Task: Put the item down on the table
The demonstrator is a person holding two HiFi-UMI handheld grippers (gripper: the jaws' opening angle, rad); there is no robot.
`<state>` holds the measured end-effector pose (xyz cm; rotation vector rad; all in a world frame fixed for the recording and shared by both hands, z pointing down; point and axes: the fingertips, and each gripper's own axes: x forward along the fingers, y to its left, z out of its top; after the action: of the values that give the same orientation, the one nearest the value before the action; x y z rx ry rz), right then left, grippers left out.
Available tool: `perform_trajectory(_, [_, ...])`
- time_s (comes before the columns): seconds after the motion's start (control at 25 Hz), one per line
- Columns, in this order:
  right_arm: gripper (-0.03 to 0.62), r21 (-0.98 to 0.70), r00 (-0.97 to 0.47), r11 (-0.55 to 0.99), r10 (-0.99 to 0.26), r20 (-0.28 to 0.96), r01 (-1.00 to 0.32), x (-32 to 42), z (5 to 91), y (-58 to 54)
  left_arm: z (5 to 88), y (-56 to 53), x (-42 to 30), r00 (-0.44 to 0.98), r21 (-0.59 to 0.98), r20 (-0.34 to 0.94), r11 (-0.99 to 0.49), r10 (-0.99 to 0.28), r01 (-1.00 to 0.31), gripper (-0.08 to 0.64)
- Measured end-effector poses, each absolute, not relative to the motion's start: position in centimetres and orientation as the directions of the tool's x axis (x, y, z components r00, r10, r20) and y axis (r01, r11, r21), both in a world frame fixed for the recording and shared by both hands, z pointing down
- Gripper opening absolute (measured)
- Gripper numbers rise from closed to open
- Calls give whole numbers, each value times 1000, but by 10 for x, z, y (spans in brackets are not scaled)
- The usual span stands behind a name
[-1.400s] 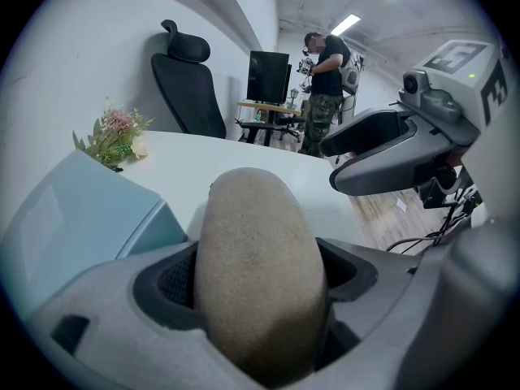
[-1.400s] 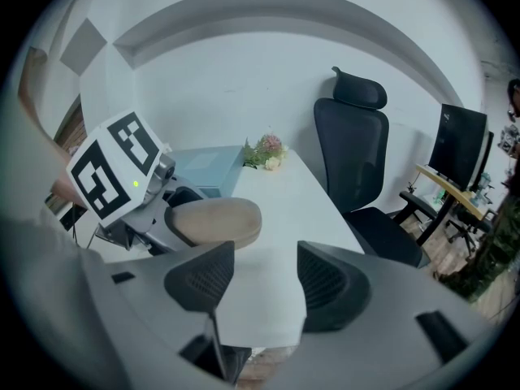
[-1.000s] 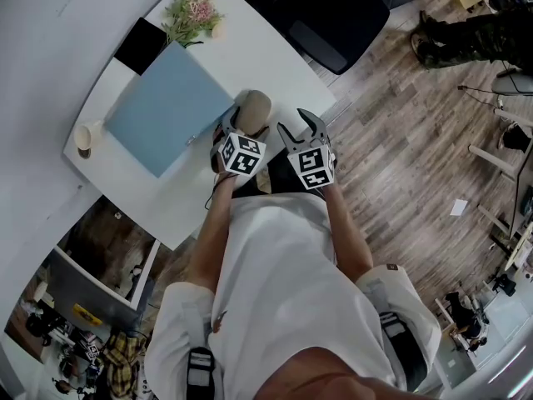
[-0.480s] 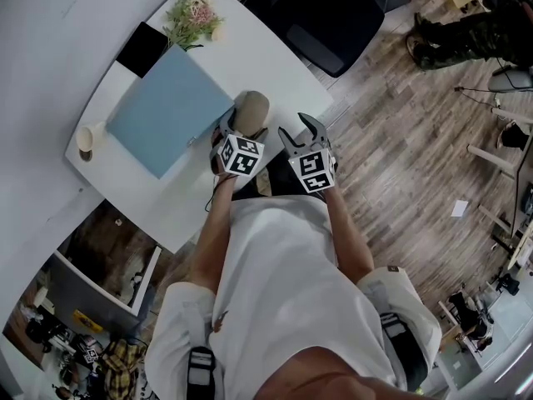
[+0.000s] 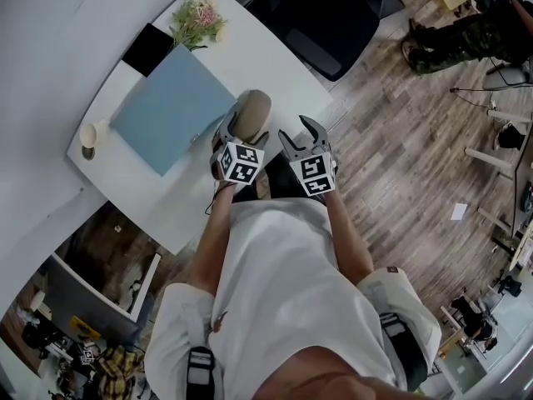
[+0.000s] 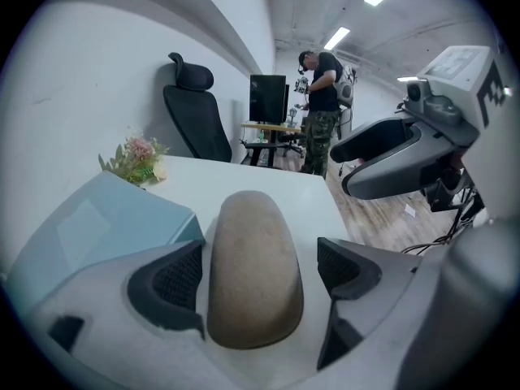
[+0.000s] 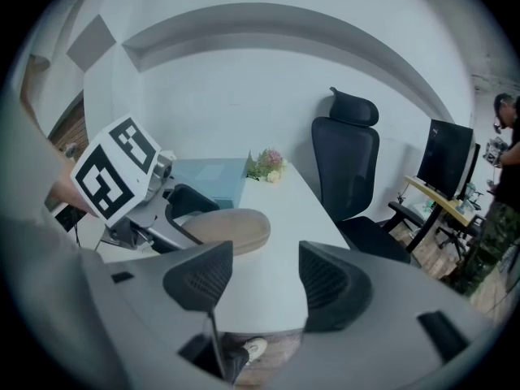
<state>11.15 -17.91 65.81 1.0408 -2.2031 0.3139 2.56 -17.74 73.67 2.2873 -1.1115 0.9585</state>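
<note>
Holds left gripper [image 6: 258,270] with jaws apart around beige oval item [image 5: 251,109], down on table [image 5: 250,48] near front edge, beside blue box [image 5: 171,107]. Holds right gripper [image 7: 264,283] apart, empty, over table edge. Cannot see item's underside.

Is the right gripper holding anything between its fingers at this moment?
No, the right gripper has its fingers apart, and only the white table and the floor show between them.

In the head view the near end of the tan oval item [image 5: 252,107] is hidden behind the left gripper [image 5: 243,128], the standing person [image 5: 466,33] at upper right is cut off by the frame's edge, the cup [image 5: 88,134] at centre left is too small to show its contents, and in the left gripper view the blue box [image 6: 93,226] sinks behind that gripper's body at lower left.
</note>
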Motion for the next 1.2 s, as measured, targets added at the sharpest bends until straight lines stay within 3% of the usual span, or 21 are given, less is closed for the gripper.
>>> perform_trajectory(0.16, [252, 57, -470, 625, -640, 608, -779, 105, 637, -174, 700, -173, 19, 476, 51, 648, -589, -595, -807, 393])
perform_trajectory(0.32, [252, 80, -465, 595, -698, 545, -800, 101, 608, -175, 657, -173, 8, 500, 41, 541, -573, -676, -819, 377])
perform_trajectory(0.92, [261, 141, -484, 528, -837, 256, -838, 87, 472, -177, 475, -184, -33, 478, -115, 168, -498, -862, -859, 391])
perform_trajectory(1.2, [268, 155, -482, 504, -862, 157, -850, 85, 421, -170, 427, -177, -46, 462, -88, 90, -469, -882, -879, 422])
